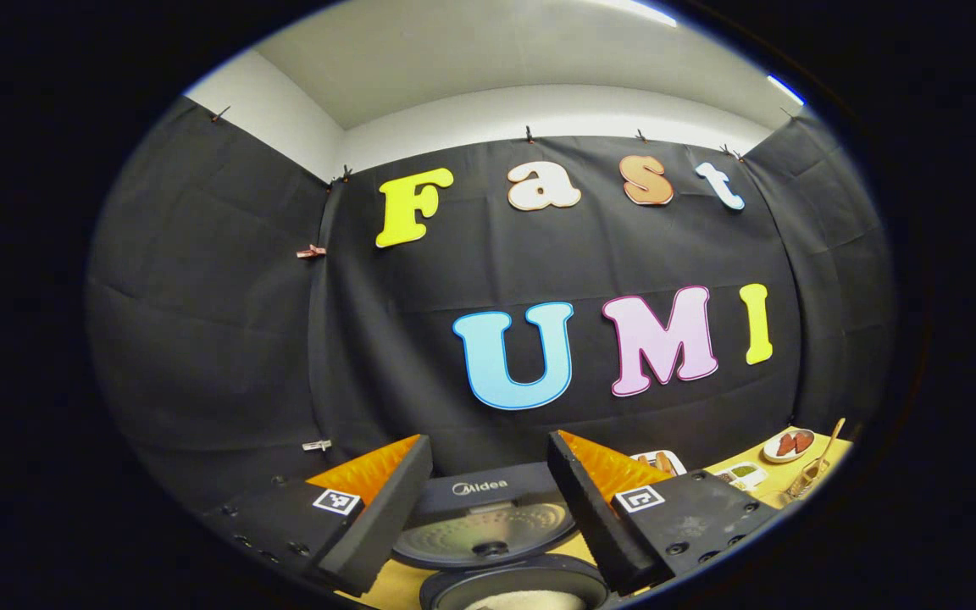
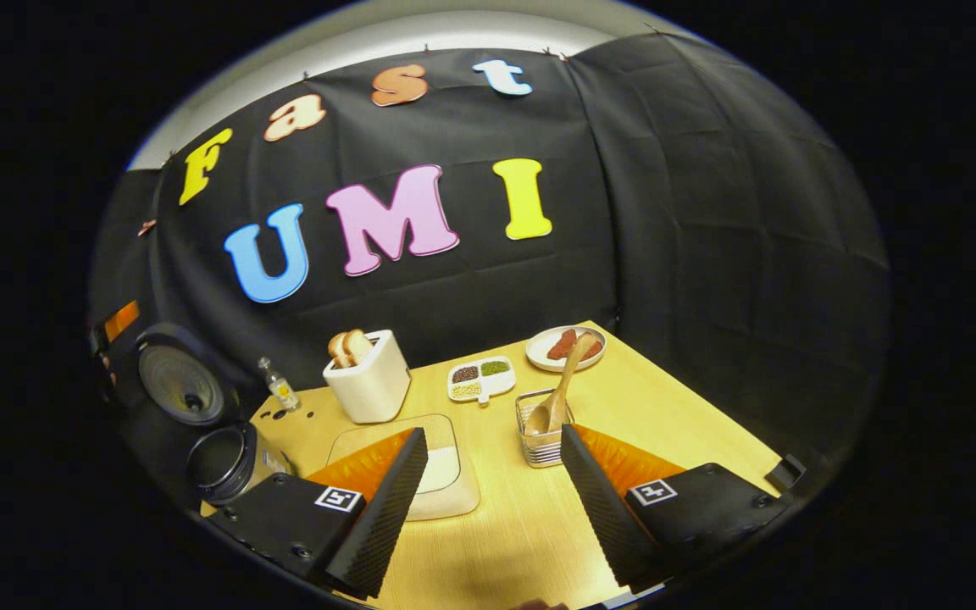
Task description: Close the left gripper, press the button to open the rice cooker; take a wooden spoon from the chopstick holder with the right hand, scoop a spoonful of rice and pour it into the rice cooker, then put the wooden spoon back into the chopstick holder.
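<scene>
My left tongs (image 1: 488,496) are spread wide, empty, hanging just above the rice cooker (image 1: 488,525), whose lid stands open with white rice in the pot. My right tongs (image 2: 492,491) are spread too, gripping nothing. Just beyond them the wooden spoon (image 2: 557,391) leans in the wire chopstick holder (image 2: 544,436) on the surface (image 2: 666,424). Left of the holder sits a shallow dish of rice (image 2: 446,470), and farther left the rice cooker.

Wooden spoon (image 2: 562,385) in wire-metal chopstick holder (image 2: 543,436), smooth wood-grain table (image 2: 674,424), glossy dark rice cooker (image 1: 488,517)
</scene>
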Available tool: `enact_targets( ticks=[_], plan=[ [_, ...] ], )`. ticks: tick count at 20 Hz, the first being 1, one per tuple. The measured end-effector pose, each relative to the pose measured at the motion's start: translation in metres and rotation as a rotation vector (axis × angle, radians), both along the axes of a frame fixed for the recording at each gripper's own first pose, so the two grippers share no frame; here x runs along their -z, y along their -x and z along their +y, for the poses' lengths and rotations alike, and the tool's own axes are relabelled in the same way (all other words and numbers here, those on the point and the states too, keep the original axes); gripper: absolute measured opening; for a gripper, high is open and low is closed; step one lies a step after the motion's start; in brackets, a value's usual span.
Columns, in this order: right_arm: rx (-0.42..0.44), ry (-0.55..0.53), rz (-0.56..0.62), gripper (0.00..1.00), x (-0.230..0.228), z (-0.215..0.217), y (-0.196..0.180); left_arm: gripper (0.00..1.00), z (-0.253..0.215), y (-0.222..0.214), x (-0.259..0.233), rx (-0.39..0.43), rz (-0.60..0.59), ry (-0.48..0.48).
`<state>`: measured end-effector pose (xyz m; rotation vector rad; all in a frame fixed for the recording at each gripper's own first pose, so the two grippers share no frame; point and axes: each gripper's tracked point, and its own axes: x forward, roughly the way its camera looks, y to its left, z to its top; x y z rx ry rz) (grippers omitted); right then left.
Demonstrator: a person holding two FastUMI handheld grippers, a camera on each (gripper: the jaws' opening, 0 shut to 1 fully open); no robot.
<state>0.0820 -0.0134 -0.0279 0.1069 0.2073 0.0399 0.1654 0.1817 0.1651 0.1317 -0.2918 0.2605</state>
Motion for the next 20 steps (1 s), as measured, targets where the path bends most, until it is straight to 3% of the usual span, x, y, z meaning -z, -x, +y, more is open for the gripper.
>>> enact_targets(
  ticks=[4,7,13,20],
  plan=[
    [-0.044,0.044,-0.034,0.98,-0.013,0.025,0.034,0.93,0.019,-0.038,0.015,0.005,0.051,0.005],
    [-0.062,0.038,-0.029,0.98,-0.011,0.038,0.047,0.96,0.021,-0.042,0.024,0.013,0.084,0.056],
    [-0.08,0.02,0.01,0.99,0.001,0.041,0.049,0.98,-0.01,0.003,0.061,0.0,0.248,0.203],
    [-0.105,-0.031,0.062,0.99,0.021,0.042,0.055,0.96,-0.051,0.061,0.155,0.026,0.468,0.42]
  ],
)
